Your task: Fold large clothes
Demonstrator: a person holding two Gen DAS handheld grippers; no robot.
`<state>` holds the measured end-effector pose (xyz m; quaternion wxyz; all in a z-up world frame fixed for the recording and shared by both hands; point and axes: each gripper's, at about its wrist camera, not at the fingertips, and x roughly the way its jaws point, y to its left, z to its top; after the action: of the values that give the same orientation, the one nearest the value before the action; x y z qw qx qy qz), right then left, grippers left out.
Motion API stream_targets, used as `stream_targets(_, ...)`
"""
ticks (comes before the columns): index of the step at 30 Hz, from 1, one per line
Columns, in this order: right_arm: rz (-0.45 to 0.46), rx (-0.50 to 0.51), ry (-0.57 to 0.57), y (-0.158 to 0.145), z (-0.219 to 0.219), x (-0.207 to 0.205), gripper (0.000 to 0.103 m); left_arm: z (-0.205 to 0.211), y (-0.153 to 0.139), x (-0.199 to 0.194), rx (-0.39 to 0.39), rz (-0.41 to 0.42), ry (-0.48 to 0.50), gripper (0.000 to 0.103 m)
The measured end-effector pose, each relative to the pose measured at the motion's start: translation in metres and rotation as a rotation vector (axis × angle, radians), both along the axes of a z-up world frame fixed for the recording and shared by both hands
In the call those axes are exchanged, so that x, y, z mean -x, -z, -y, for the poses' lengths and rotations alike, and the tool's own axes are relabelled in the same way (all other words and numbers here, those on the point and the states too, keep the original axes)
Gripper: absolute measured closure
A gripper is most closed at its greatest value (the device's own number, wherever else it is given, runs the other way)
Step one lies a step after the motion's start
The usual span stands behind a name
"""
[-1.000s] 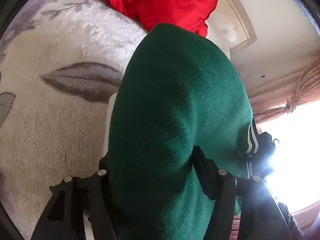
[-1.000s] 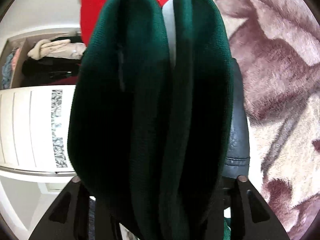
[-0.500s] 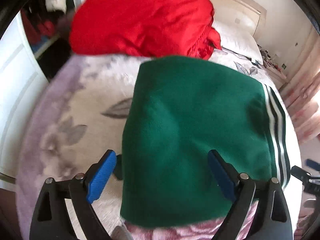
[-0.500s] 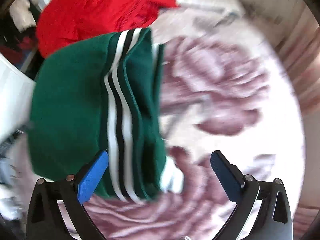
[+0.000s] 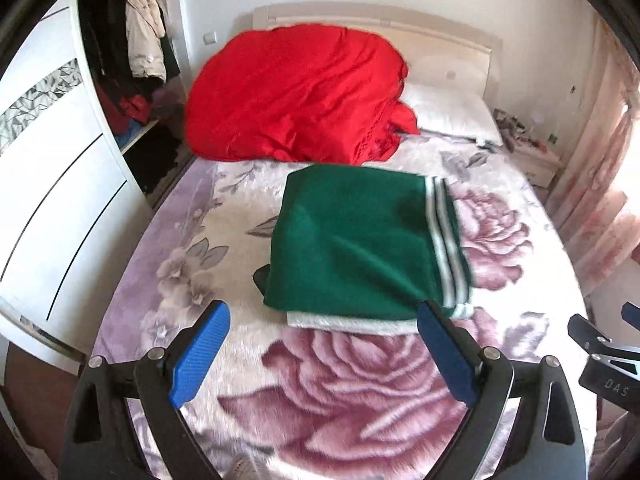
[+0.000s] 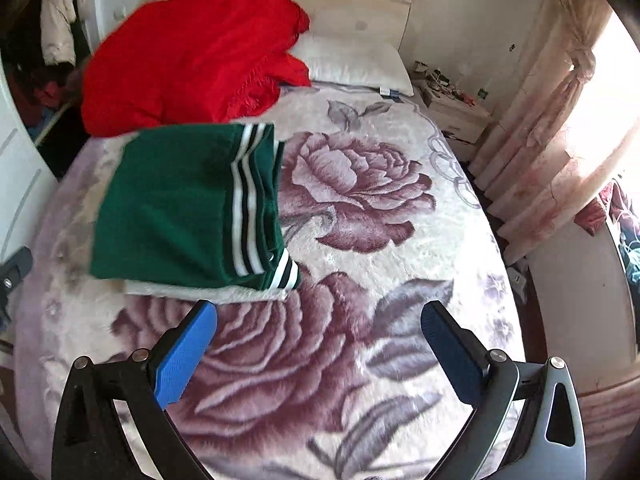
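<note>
A green garment (image 5: 360,244) with white and black stripes lies folded into a flat rectangle on the flowered bedspread (image 5: 360,392); a white layer shows under its near edge. In the right wrist view the same green garment (image 6: 188,204) sits to the upper left. My left gripper (image 5: 322,354) hovers above the bed, nearer than the garment, open, with nothing between its blue pads. My right gripper (image 6: 318,354) is likewise open and empty, off to the garment's right. A black part of the right gripper (image 5: 604,356) shows at the left wrist view's right edge.
A crumpled red cloth (image 5: 296,96) lies at the head of the bed beside a white pillow (image 5: 448,116). A white wardrobe (image 5: 52,184) with hanging clothes stands on the left. A cluttered nightstand (image 6: 452,108) and pink curtains (image 6: 552,120) stand on the right.
Both grippers let go of the green garment, opened wide and pulled up and back. The garment now lies folded flat on the bed.
</note>
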<state>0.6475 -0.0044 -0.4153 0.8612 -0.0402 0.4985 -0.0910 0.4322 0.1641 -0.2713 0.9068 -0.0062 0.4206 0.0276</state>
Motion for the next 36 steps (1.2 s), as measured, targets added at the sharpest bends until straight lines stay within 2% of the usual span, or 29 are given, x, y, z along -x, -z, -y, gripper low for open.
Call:
stream_targets(9, 0.136, 0.045, -0.033, -0.132, 0.017, 0.125, 0.000, 0.029, -0.100, 0.112, -0.025, 0.121, 0.000, 0.007)
stream_targets(12, 0.176, 0.021, -0.033, -0.176, 0.027, 0.167, 0.000, 0.034, -0.125, 0.145, -0.014, 0.148, -0.006, 0.007)
stream_targets(17, 0.242, 0.014, -0.042, -0.229, 0.038, 0.227, 0.000, 0.039, -0.157, 0.188, -0.005, 0.177, -0.021, 0.008)
stream_targets(24, 0.308, 0.014, -0.078, -0.282, 0.052, 0.292, 0.000, 0.046, -0.193, 0.232, -0.004, 0.219, -0.018, 0.007)
stream_targets(33, 0.312, -0.034, -0.121, -0.332, 0.060, 0.338, 0.000, 0.055, -0.223, 0.254, -0.022, 0.157, -0.033, 0.007)
stream_targets(36, 0.308, -0.056, -0.148, -0.349, 0.060, 0.346, 0.000, 0.058, -0.231, 0.261, -0.030, 0.160, -0.034, 0.007)
